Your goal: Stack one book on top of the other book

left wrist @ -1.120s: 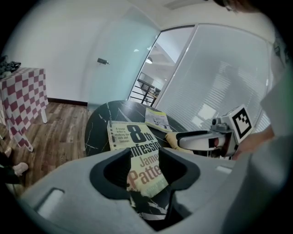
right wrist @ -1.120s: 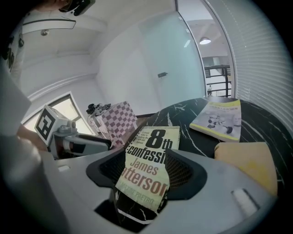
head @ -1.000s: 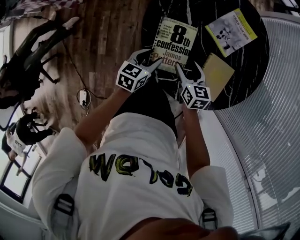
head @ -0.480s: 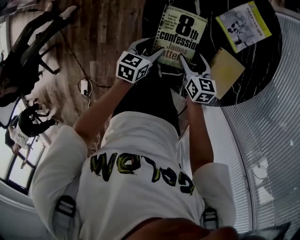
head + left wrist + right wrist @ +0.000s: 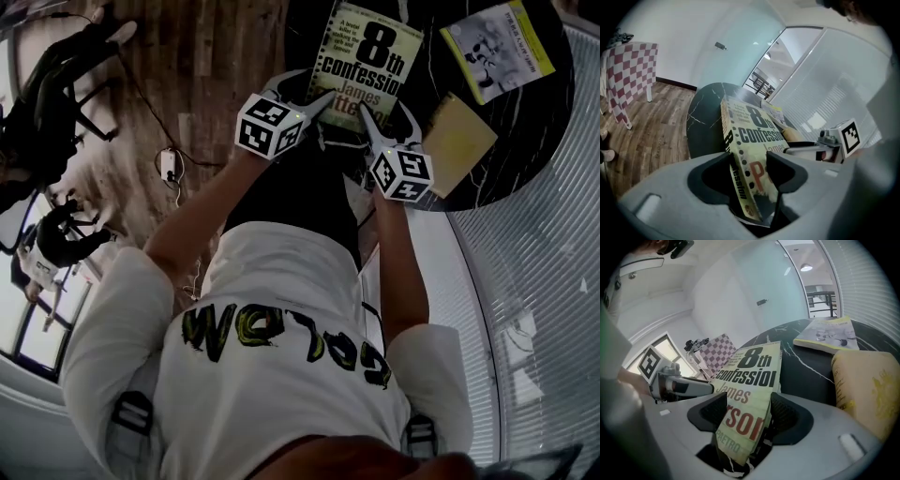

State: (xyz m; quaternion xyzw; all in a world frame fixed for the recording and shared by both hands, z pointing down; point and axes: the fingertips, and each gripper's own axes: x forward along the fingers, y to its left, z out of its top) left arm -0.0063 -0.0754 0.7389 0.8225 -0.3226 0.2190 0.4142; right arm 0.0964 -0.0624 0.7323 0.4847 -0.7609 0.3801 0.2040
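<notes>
The left gripper (image 5: 305,91) is straddling the near left corner of the cream paperback book (image 5: 370,56), a thick rectangular volume with "8th confession" in black on its cover. Its jaws have just been opening and are now standing wide and released. The spine corner is sitting between them, one jaw outside the spine and the other over the cover.

The right gripper (image 5: 384,117) is sitting just beside it at the near right corner of the same paperback. Its jaws are spread equally wide and are not clenching. The corner with the red lettering is lying in the gap, with the page edge next to the outer pad.

From both grippers the paperback is reaching away over the round black white-veined marble bench (image 5: 422,89). I cannot tell whether its far end is resting on the stone.

Ahead of the right gripper and off to its outer side, a thin yellow-bordered book (image 5: 497,37) is lying flat on the bench, well apart from the paperback. Close to the right gripper's outer side, a flat tan-yellow book (image 5: 461,141) is lying at the bench's near rim, apart from the other two.

To the outer side of the left gripper, brown wooden floor (image 5: 216,75) is showing.
</notes>
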